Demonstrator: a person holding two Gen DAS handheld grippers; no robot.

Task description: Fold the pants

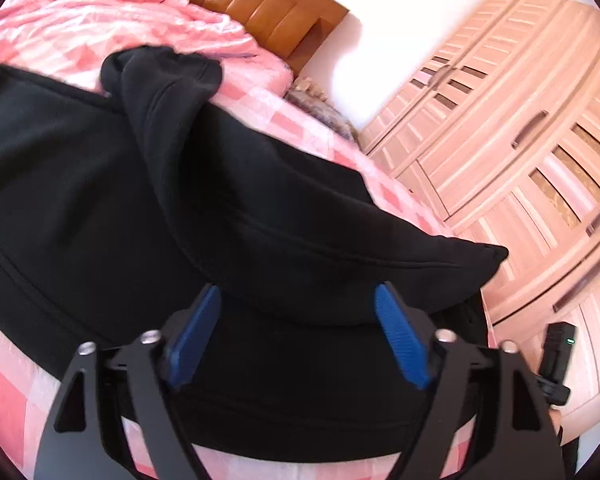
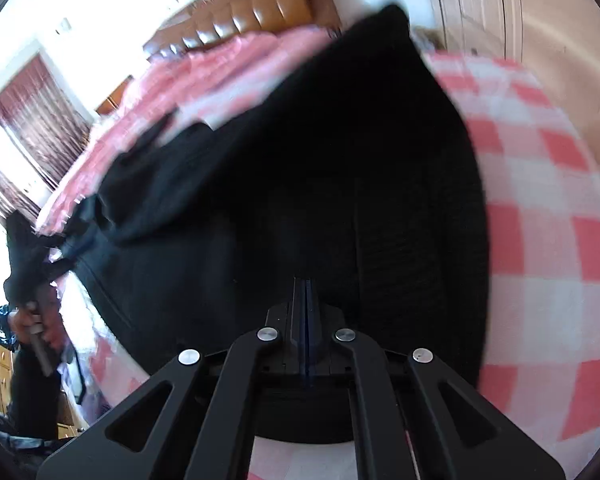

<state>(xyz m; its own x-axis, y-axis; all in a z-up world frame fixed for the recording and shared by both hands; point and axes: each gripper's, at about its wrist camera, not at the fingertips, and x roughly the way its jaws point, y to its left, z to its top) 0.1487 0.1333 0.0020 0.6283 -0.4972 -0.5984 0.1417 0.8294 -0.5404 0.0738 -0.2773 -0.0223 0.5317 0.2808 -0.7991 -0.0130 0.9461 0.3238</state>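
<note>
Black pants point(image 1: 100, 184) lie spread on the pink checked bed point(image 1: 308, 128), with one part folded over on top and a bunched leg end near the pillow side. My left gripper point(image 1: 298, 300) is open, its blue pads point(image 1: 196, 332) apart right over the near edge of the pants, holding nothing. In the right wrist view the pants point(image 2: 300, 184) fill the middle, blurred. My right gripper point(image 2: 306, 284) has its fingers pressed together over the black cloth; whether cloth is pinched between them does not show.
A brown padded headboard point(image 1: 260, 4) stands at the far end of the bed. A pale wooden wardrobe point(image 1: 520, 140) runs along the right. The right gripper's handle point(image 1: 556, 356) shows at the lower right. The bed's checked sheet point(image 2: 540, 200) is bare to the right of the pants.
</note>
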